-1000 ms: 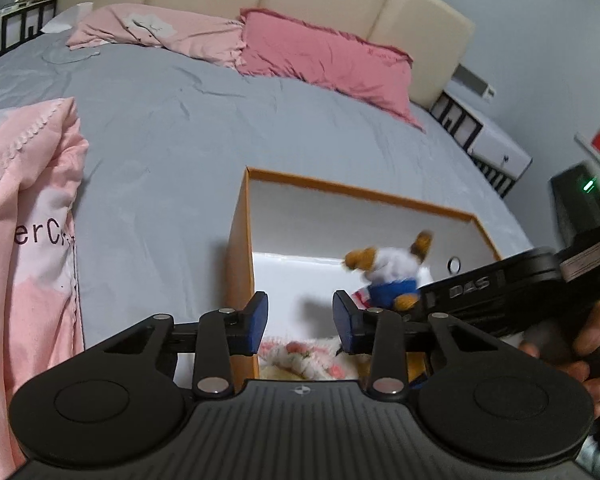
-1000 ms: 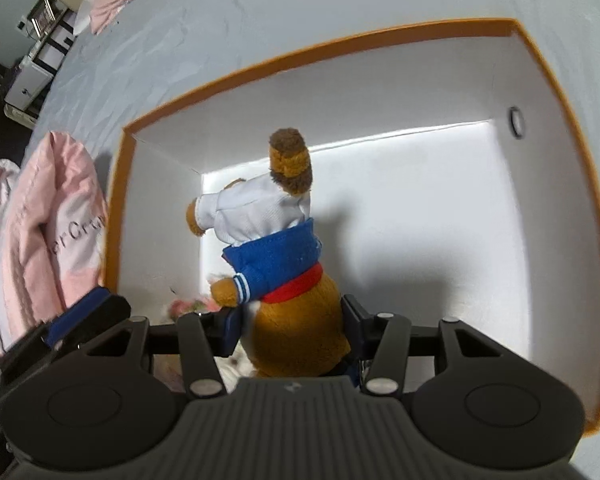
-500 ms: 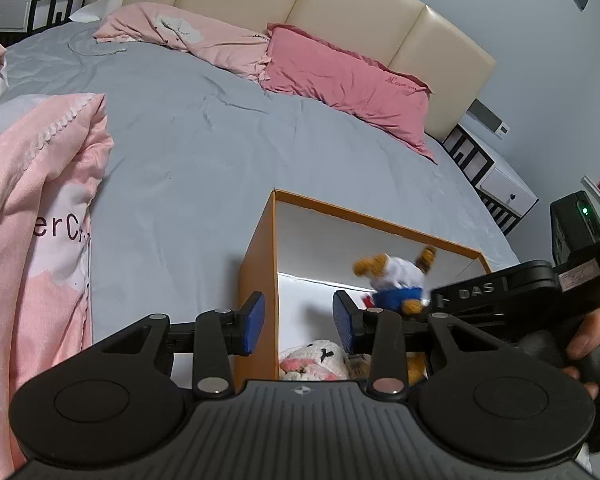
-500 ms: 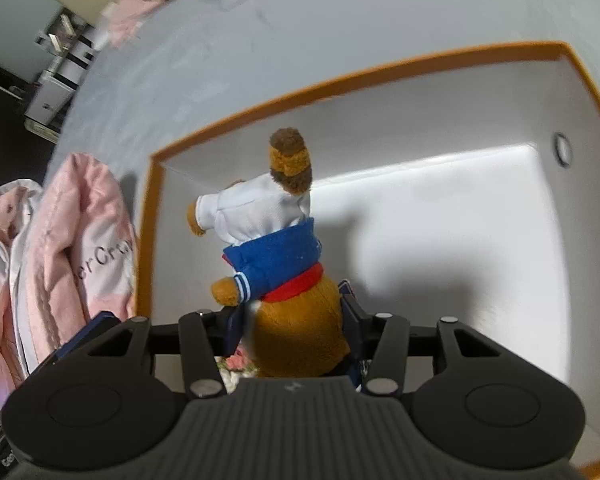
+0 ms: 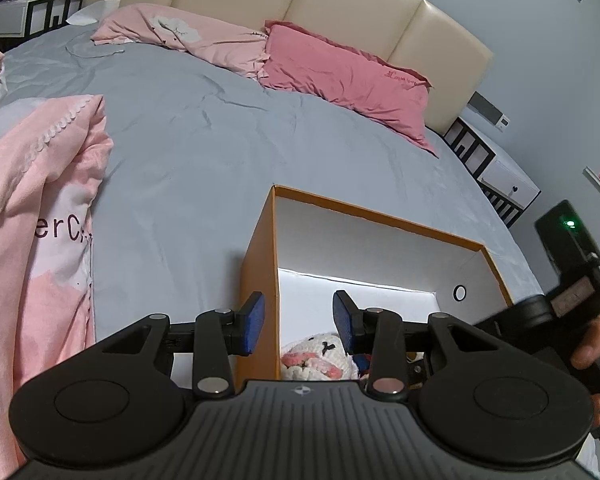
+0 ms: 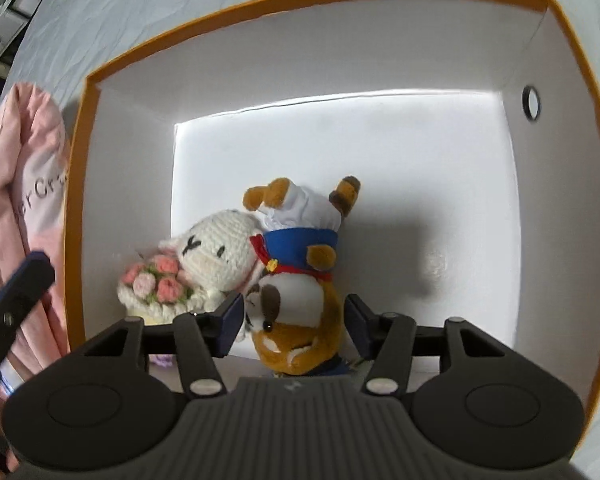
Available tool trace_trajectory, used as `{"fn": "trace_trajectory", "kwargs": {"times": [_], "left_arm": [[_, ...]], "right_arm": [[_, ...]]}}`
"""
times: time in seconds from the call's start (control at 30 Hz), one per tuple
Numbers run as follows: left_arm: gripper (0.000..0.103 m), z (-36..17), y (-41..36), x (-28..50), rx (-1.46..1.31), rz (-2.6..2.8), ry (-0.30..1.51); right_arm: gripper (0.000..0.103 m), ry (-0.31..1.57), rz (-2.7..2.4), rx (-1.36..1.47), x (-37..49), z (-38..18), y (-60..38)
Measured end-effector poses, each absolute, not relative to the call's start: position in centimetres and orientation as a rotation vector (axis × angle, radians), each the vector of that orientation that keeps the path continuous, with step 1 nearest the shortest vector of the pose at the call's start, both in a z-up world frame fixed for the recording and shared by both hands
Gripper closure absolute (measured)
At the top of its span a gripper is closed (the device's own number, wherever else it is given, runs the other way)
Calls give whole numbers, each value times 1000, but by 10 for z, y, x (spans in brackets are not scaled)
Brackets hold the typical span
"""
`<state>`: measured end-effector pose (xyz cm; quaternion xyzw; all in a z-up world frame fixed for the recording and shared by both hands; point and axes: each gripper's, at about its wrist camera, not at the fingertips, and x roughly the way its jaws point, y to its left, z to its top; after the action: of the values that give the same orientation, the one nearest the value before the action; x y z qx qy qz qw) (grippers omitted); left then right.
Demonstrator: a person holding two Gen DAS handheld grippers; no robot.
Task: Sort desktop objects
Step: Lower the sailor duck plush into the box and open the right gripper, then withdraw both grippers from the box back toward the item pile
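plush dog: brown dog toy (image 6: 300,280) in white shirt and blue vest, head-down on the floor of the box, near-left part, touching the crochet toy on its left
crochet toy: white knitted animal with pink flower bouquet (image 6: 204,264), on the box floor against the left wall; also seen in the left view (image 5: 320,356)
box: orange-edged white box (image 6: 340,52), open top, sits on the bed; rest of its floor bare
right hand-held gripper: (image 6: 294,326) pointing down into the box, jaws have just been opening; dog's head is between the pads, which look clear of it, so likely released
left hand-held gripper: (image 5: 298,326) jaws apart, nothing between the pads, hovering at the box's near-left corner
progress: two toys already in the box; drop of the dog looks just done; no loose toys visible on the bed, so maybe near the end, can't confirm
counts: plush toys 2; box 1; hand-held grippers 2; pillows 2 (image 5: 340,72); pink blanket 1 (image 5: 36,220)
bed: grey sheet (image 5: 220,140), pillows far, blanket left
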<state>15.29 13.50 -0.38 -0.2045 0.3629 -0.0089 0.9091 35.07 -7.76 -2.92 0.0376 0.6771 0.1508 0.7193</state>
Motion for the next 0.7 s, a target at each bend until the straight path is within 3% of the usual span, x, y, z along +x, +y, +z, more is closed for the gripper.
{"fn": "trace_trajectory", "kwargs": {"times": [0.13, 0.27, 0.37, 0.7], "left_arm": [[61, -3, 134, 153, -414, -23, 748], [61, -4, 138, 152, -434, 1, 747], [61, -6, 143, 152, -455, 16, 755], [61, -8, 143, 152, -467, 16, 760]], "right_arm": [[46, 1464, 381, 52, 343, -25, -82], [61, 1449, 401, 42, 342, -36, -78], [64, 1416, 462, 37, 341, -38, -79], [65, 1469, 510, 19, 332, -38, -75]]}}
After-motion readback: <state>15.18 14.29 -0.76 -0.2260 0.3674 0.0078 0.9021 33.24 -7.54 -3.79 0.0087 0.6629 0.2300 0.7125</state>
